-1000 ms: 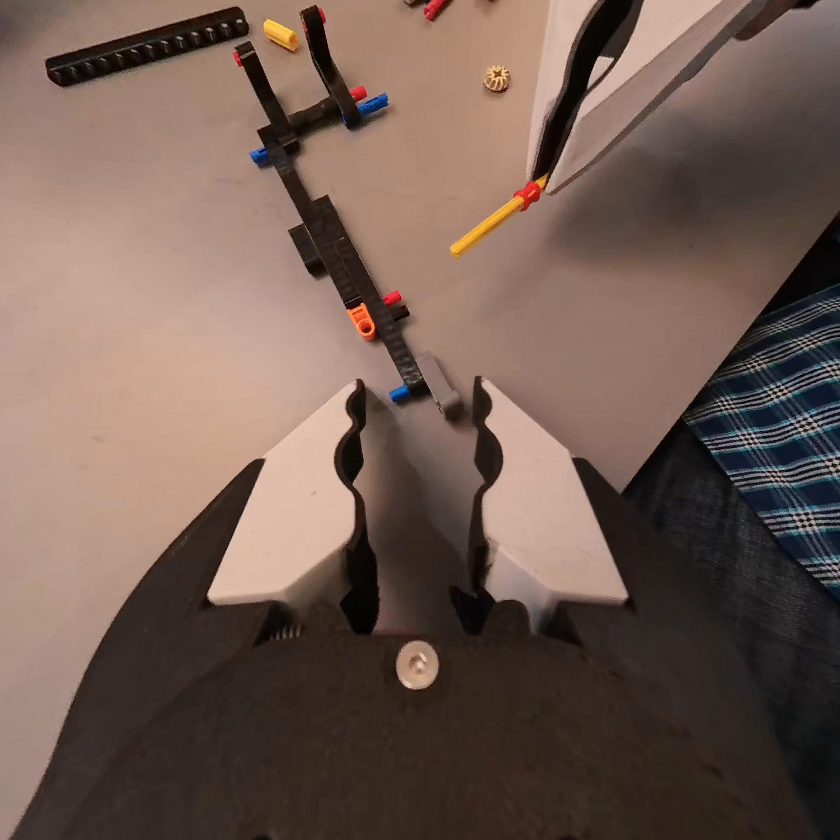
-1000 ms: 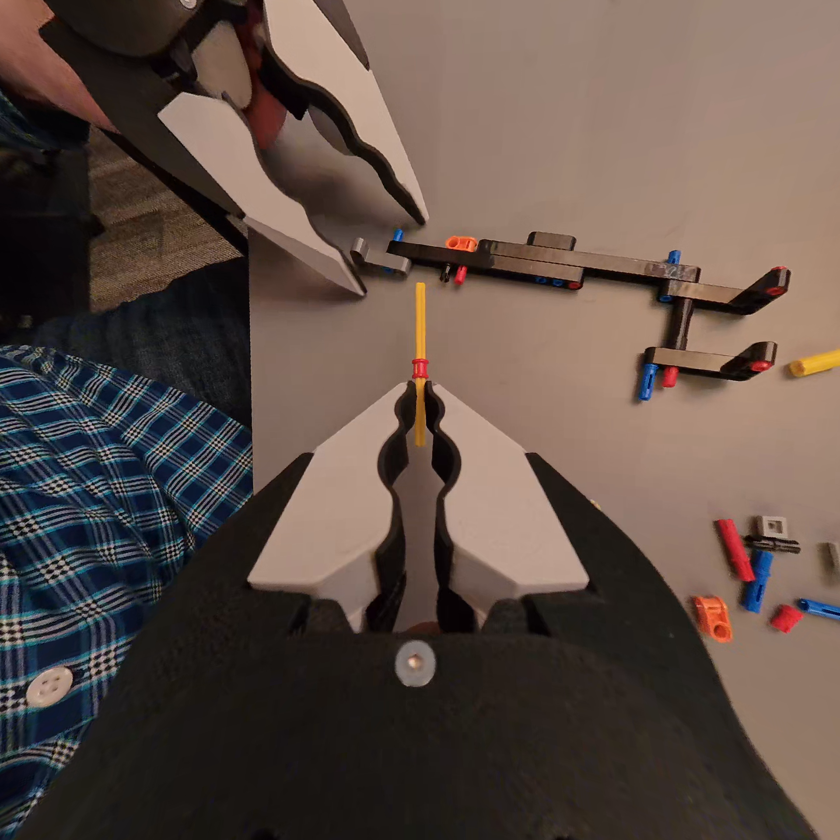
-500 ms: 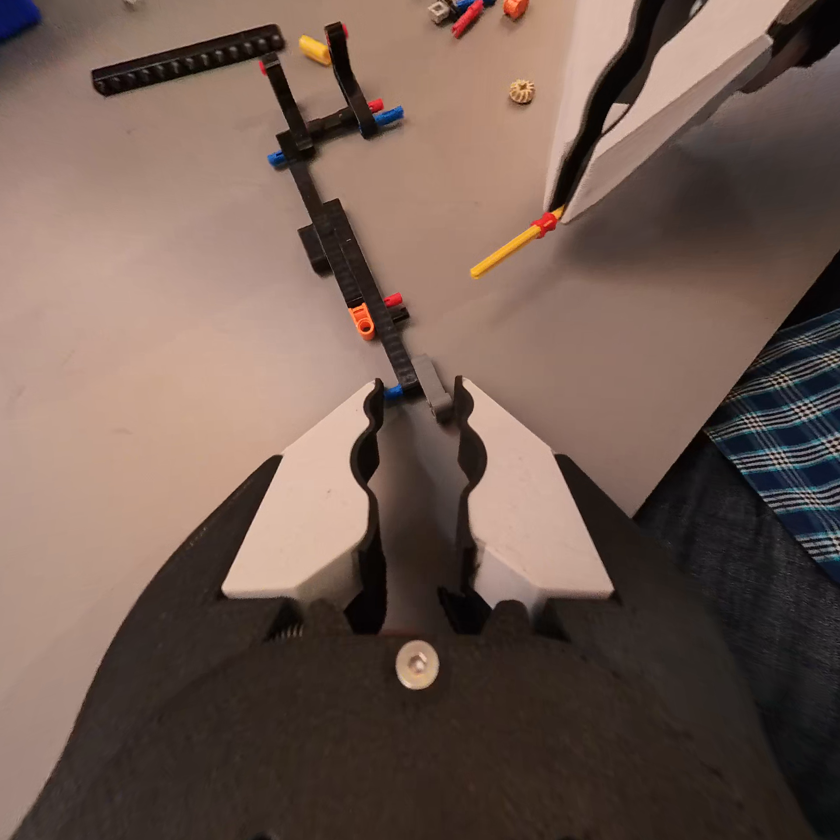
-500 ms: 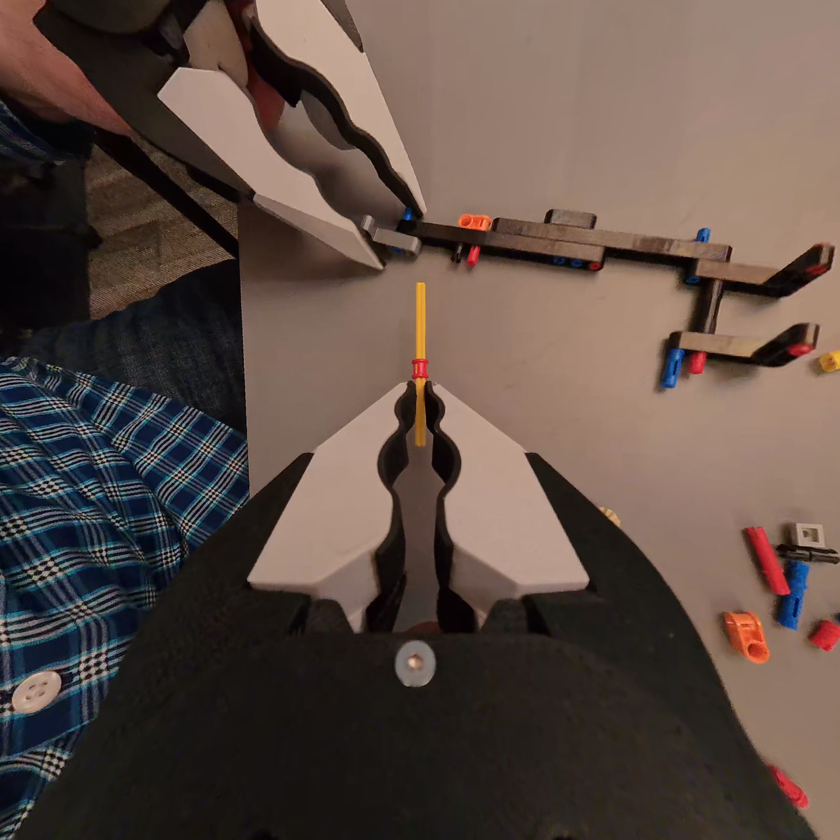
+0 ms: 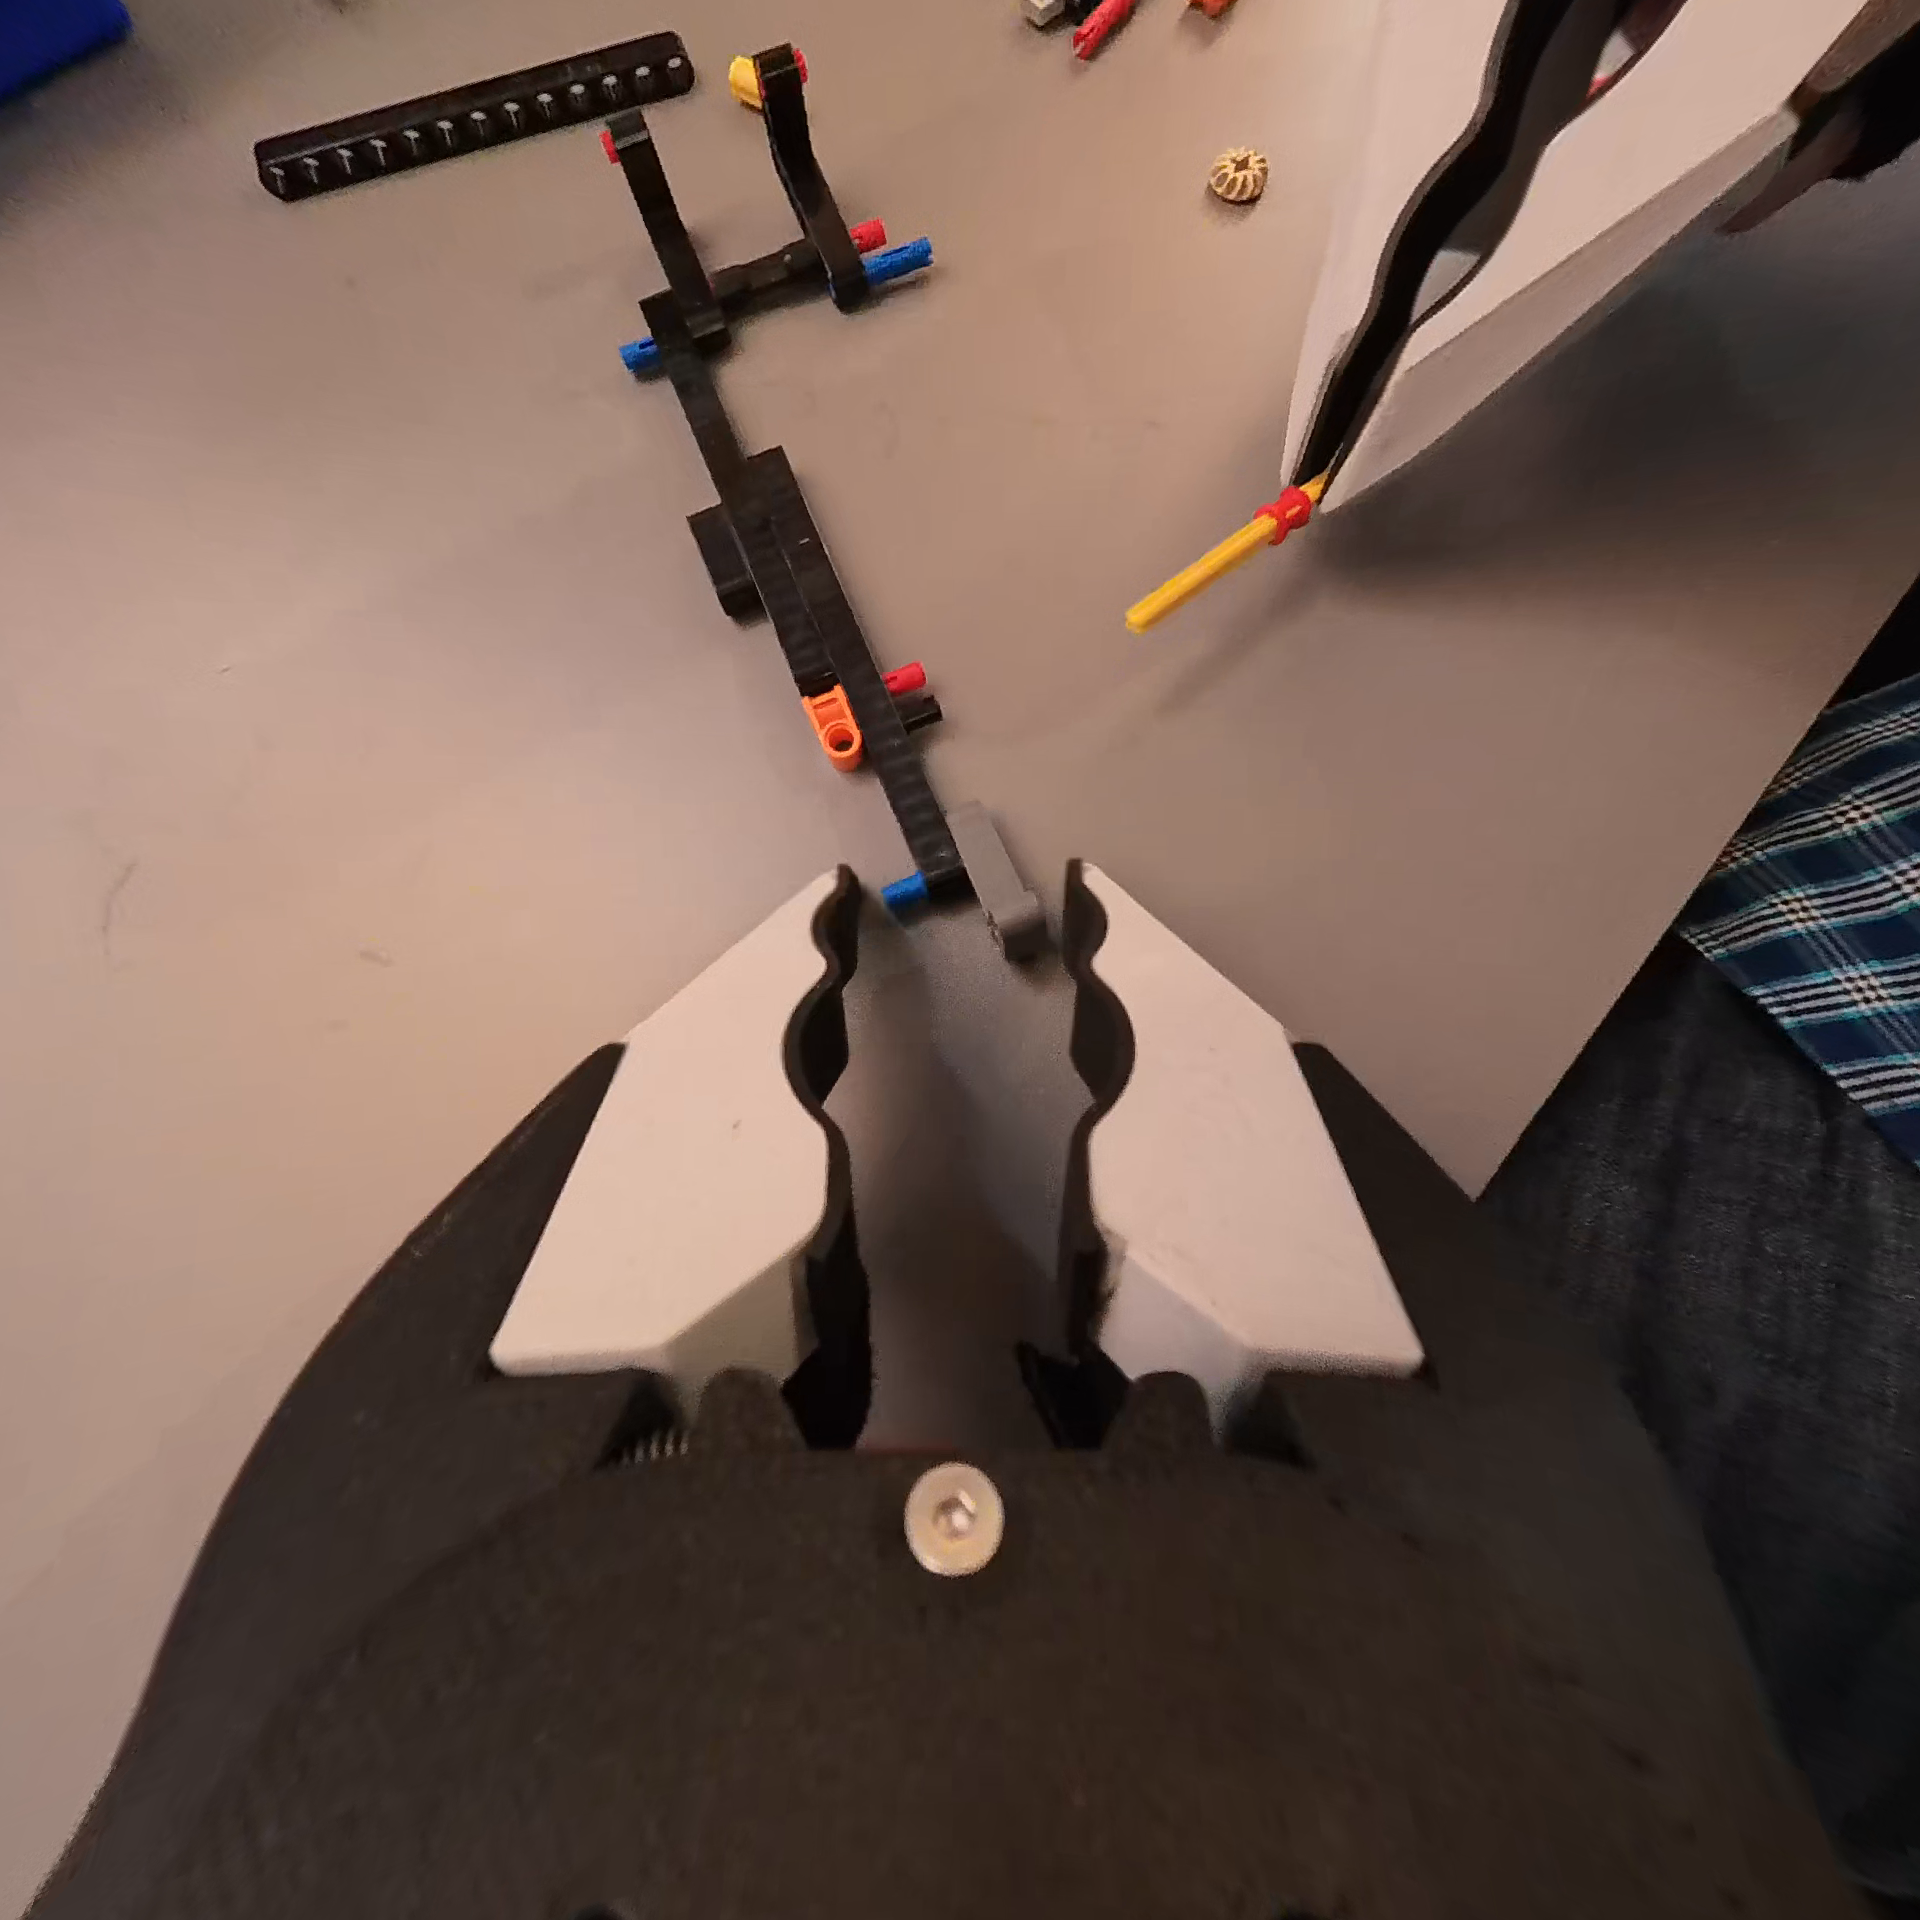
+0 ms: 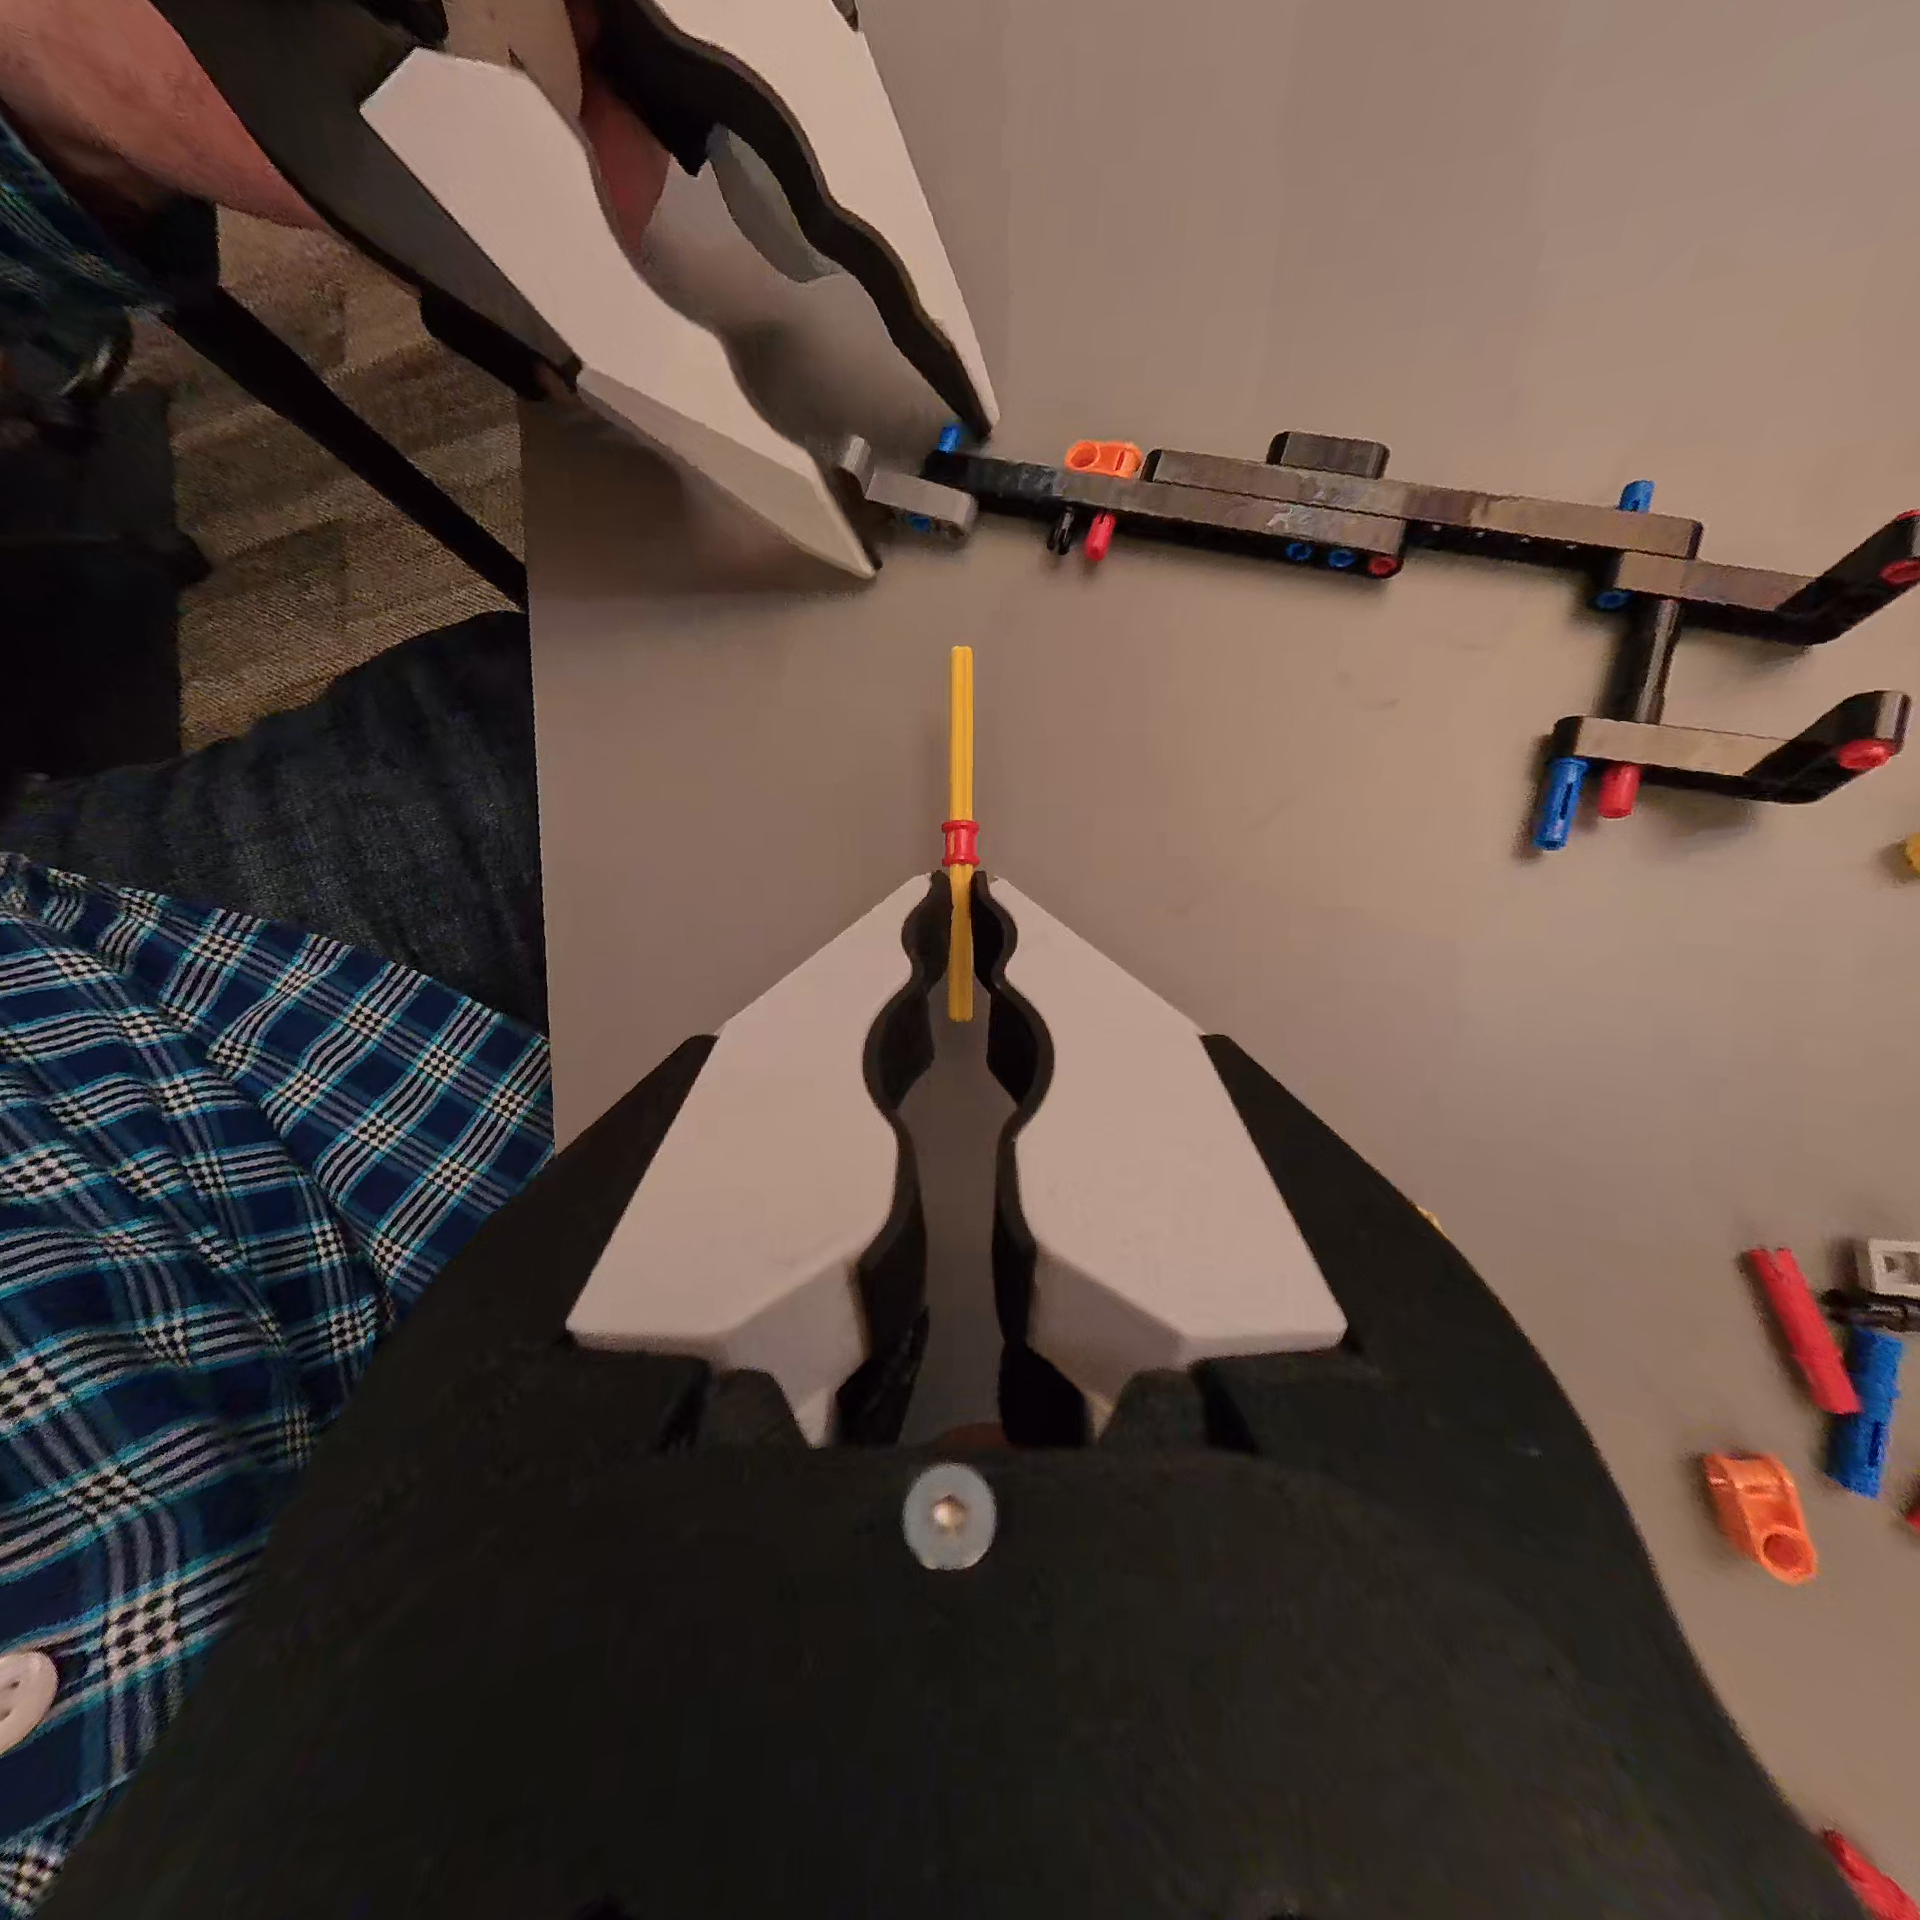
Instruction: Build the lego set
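Lego assembly (image 5: 790,561): long black beam build lying flat on the grey table (image 5: 312,727), running from 11 o'clock down to the centre of the left wrist view; in the right wrist view it stretches from 12 to 2 o'clock.
Loose black beam (image 5: 468,125): at 11 o'clock in the left wrist view, apart from the build.
Left gripper (image 5: 961,894): jaws spread wide, empty, tips flanking the near end of the build; one tip is just beside the blue pin (image 5: 904,891), the other just beside the grey connector (image 5: 1003,883).
Grey connector: the build's end piece, angled off the last black beam; whether a tip touches it I cannot tell.
Yellow axle (image 6: 961,790): thin rod with a red bush (image 6: 961,842) on it, pointing toward 12 o'clock in the right wrist view, free tip well short of the build.
Right gripper (image 6: 961,883): jaws clamped on the rear part of the axle, just behind the bush.
Spare parts (image 6: 1829,1382): red, blue and orange pieces scattered at 4 o'clock in the right wrist view.
Step in hand: probably steadying the build's end so the axle can go into a hole.
Doing it well: pinch the beam end squarely before pushing; keep the axle level and in line with the hole; push straight, since a thin rod may slip or twist in the jaws.
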